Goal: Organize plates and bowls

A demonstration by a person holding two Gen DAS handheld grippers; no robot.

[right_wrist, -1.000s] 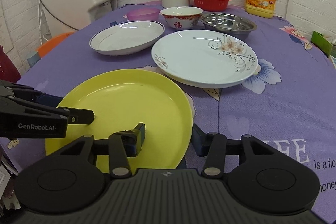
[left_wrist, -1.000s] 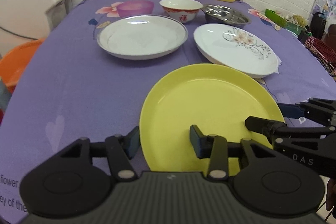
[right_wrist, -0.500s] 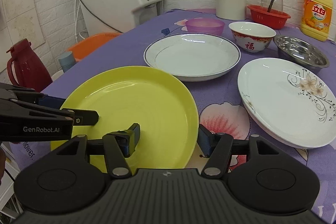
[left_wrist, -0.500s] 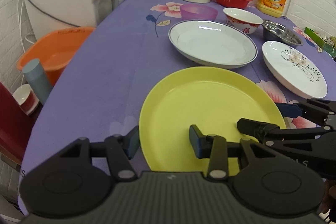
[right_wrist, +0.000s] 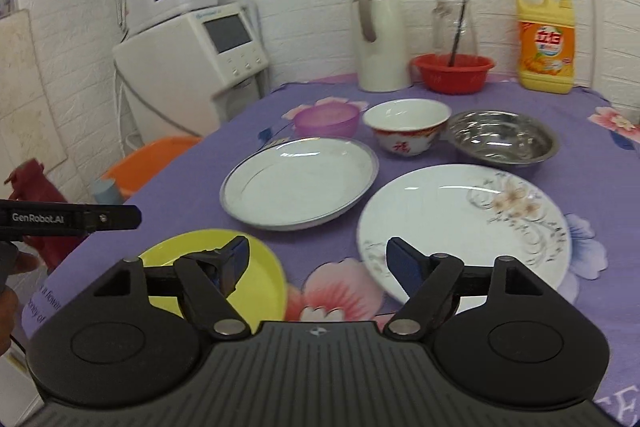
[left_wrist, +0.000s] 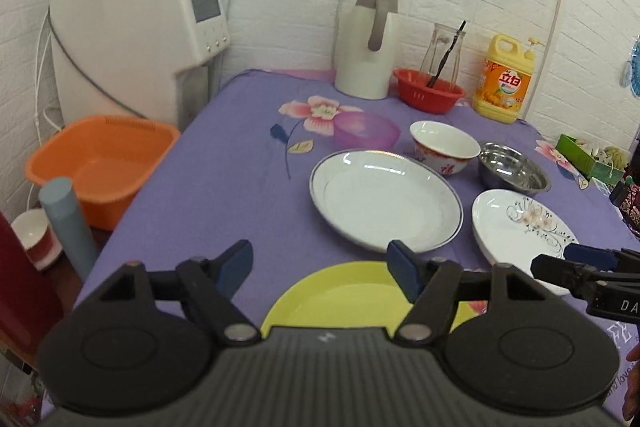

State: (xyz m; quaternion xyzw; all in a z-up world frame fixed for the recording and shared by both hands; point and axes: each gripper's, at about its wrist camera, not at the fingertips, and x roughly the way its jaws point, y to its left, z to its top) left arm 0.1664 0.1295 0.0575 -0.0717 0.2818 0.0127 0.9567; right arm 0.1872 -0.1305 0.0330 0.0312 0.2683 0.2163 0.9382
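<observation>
A yellow plate (left_wrist: 352, 299) lies on the purple table near its front left edge; it also shows in the right wrist view (right_wrist: 260, 279). My left gripper (left_wrist: 322, 267) is open and raised above the plate's far rim. My right gripper (right_wrist: 318, 261) is open and raised, between the yellow plate and the floral white plate (right_wrist: 464, 227). Neither holds anything. A grey-rimmed white plate (left_wrist: 384, 199) lies behind. A purple bowl (left_wrist: 366, 129), a red-patterned white bowl (left_wrist: 444, 145) and a steel bowl (left_wrist: 512, 169) stand in a row further back.
A white jug (left_wrist: 366, 43), a red basket (left_wrist: 430, 95) with a glass jar, and a yellow detergent bottle (left_wrist: 506, 83) stand at the back wall. An orange basin (left_wrist: 100, 163) and a white appliance (left_wrist: 136, 39) are left of the table.
Both grippers let go of the yellow plate, opened wider and rose up and back. The plate now lies on the table's front left, below them.
</observation>
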